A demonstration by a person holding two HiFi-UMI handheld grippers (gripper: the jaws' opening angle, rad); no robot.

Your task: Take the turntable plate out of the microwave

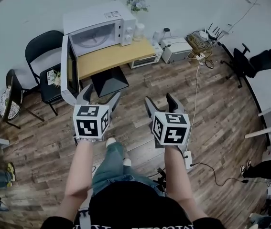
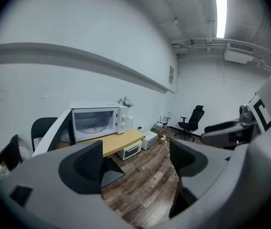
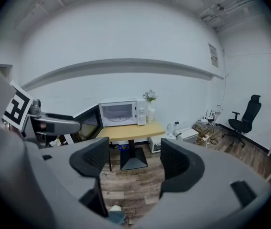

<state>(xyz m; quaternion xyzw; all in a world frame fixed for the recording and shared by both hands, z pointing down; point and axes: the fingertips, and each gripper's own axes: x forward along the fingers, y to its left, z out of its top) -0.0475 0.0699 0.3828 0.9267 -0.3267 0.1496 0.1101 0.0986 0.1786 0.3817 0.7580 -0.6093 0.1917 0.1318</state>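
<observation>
The floor (image 1: 211, 109) is stretching between the person and the table (image 1: 111, 56), which is standing against the far wall. The microwave (image 1: 99, 30) is sitting on the table's left end, its mouth facing the person. Its door (image 1: 67, 73) is hanging wide open on the left-hand hinge, sticking out toward the person past the table edge.

The plate (image 1: 93, 38) is lying flat on the cavity floor, showing only as a pale disc. Being round, it is offering no long axis, just a rim to catch from the front.

Both grippers are hovering over the floor, well apart from the microwave and pointing toward it. The left gripper (image 1: 101, 93) is sitting nearer, almost in line with the cavity and near the door's free edge. The right gripper (image 1: 159, 100) is lying farther to the right. Each one's jaws are standing apart with nothing between them.

The reach is probably going straight forward into the cavity, keeping to the right of the door.
</observation>
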